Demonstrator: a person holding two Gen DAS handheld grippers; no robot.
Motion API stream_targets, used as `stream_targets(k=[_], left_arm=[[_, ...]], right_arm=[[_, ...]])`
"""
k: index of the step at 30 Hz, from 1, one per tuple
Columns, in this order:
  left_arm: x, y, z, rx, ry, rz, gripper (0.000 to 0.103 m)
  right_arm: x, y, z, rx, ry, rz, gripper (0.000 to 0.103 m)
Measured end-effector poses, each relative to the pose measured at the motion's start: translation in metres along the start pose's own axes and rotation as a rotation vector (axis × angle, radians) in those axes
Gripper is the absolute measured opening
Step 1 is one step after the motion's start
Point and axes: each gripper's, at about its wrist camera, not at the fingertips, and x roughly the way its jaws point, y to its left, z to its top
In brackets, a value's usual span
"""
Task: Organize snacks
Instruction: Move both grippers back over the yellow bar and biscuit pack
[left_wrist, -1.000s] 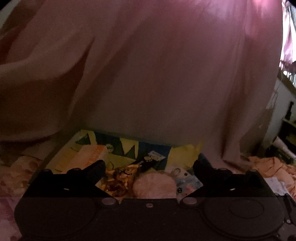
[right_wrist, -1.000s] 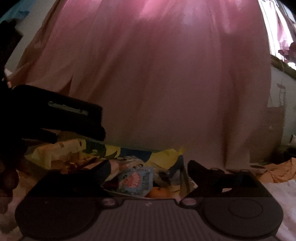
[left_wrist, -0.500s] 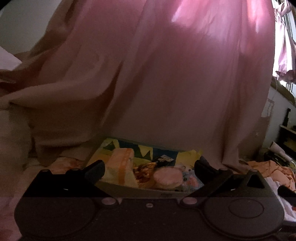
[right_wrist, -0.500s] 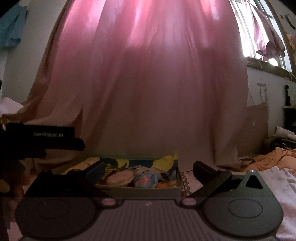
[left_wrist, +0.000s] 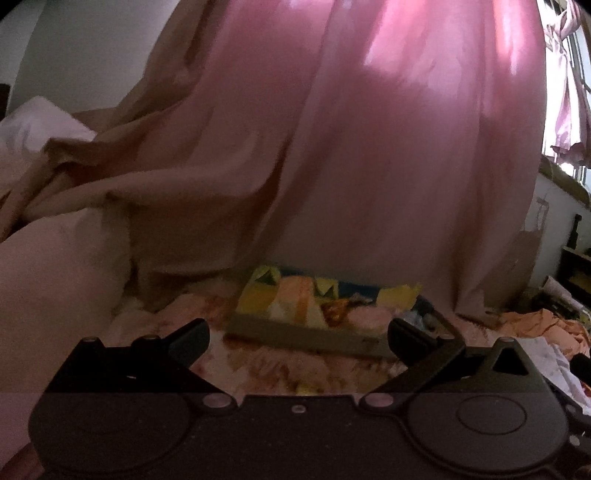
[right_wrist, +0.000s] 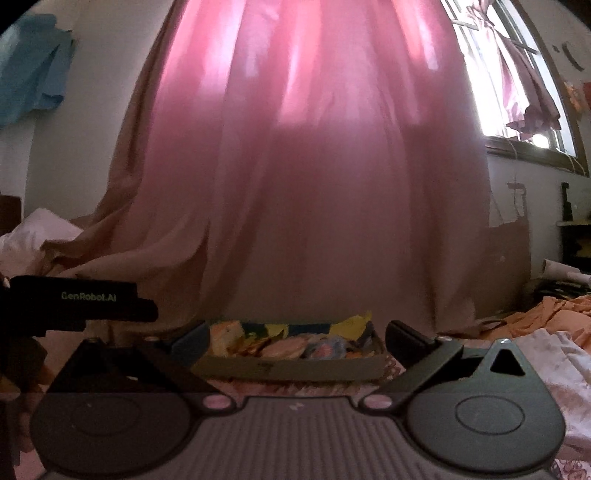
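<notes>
A shallow cardboard tray (left_wrist: 306, 334) (right_wrist: 291, 367) lies on a floral bedspread at the foot of a pink curtain. It holds several snacks: an orange-and-white packet (left_wrist: 295, 299), a shiny brown wrapper (left_wrist: 334, 310), a round pink pack (right_wrist: 284, 345) and a blue pouch (right_wrist: 325, 347). My left gripper (left_wrist: 297, 338) is open and empty, well short of the tray. My right gripper (right_wrist: 295, 341) is wide open and empty too, with the tray seen beyond its fingers. The left gripper's black body (right_wrist: 85, 302) shows at the left of the right wrist view.
The pink curtain (right_wrist: 295, 166) hangs right behind the tray. Crumpled beige bedding (left_wrist: 74, 221) rises at the left. Orange and white clothes (right_wrist: 554, 332) lie at the right, below a bright window (right_wrist: 517, 92). Floral bedspread (left_wrist: 280, 369) lies between grippers and tray.
Both grippers have pulled back from the tray, which now looks smaller and farther away. The right gripper's jaws stand slightly wider than a second ago. The snacks stay in the tray.
</notes>
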Motion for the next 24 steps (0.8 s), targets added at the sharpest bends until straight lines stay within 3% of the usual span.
stream_targets(k=[16, 24], left_arm=[[-0.050, 0.038, -0.052, 0.062, 0.069, 0.035, 0.102], [-0.055, 0.051, -0.071, 0.071, 0.123, 0.043, 0.102]], right_arm=[[-0.030, 0.025, -0.026, -0.034, 0.112, 0.068, 0.103], [-0.025, 0.037, -0.045, -0.045, 0.239, 0.107, 0.103]])
